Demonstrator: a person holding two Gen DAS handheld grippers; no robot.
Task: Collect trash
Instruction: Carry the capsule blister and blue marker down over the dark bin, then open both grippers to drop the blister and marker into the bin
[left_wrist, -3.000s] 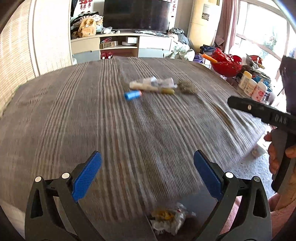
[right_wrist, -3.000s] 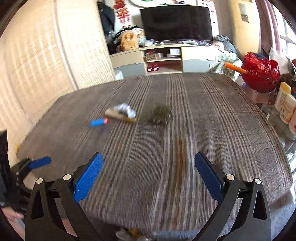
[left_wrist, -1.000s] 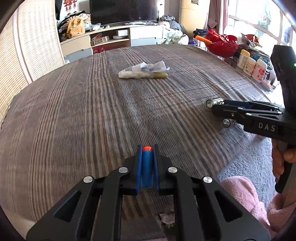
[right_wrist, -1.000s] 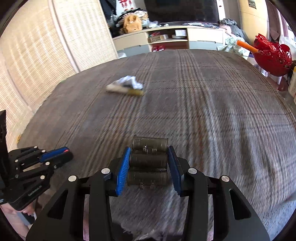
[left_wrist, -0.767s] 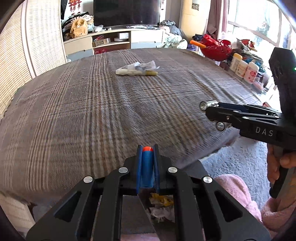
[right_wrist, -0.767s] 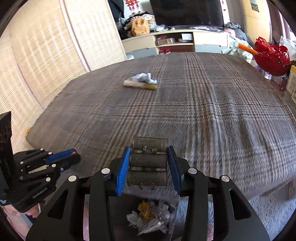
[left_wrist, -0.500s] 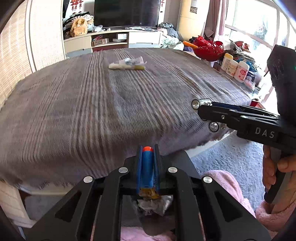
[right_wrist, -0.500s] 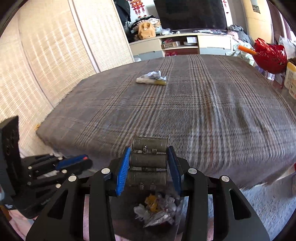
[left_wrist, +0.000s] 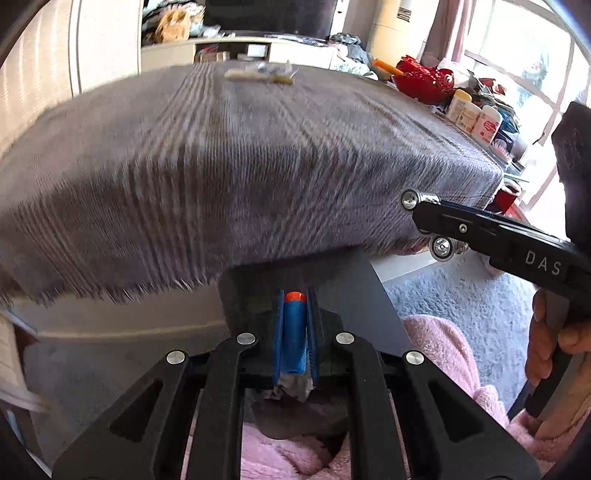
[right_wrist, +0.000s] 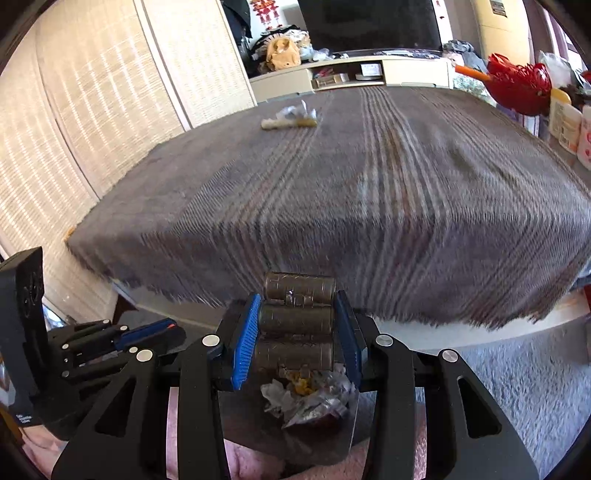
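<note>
Trash is pinched in both tools at this moment. On the left, the left gripper (left_wrist: 294, 332) has its jaws closed tight on a blue foam dart (left_wrist: 294, 334) with an orange tip, the dart lying lengthwise between the blue pads (left_wrist: 277, 343). It hangs off the near edge of the bed, above the open mouth of a dark bin (left_wrist: 354, 295) standing on the floor. A scrap of crumpled paper shows just under the dart.

Moving right, the right gripper (right_wrist: 297, 332) is clamped on a bundle of dull green cylinders (right_wrist: 295, 319), three stacked one behind another, squeezed between its blue pads (right_wrist: 246, 345). Directly below it the bin (right_wrist: 352, 424) holds crumpled wrappers (right_wrist: 308, 393), white with a bit of yellow. From this side the left tool (right_wrist: 147, 332) shows low at the left, its dart's orange tip just visible.

Out on the grey plaid blanket (right_wrist: 369, 192), far from both tools, a last bit of litter (right_wrist: 290, 118) lies near the far edge: a pale stick-like piece with crumpled white paper against it. At the far right of the bed a red basket (right_wrist: 517, 88) sits near some white bottles (right_wrist: 563, 118). Grey carpet (left_wrist: 461, 314) covers the floor, and pink fleece (left_wrist: 439, 347) shows close beside the bin.
</note>
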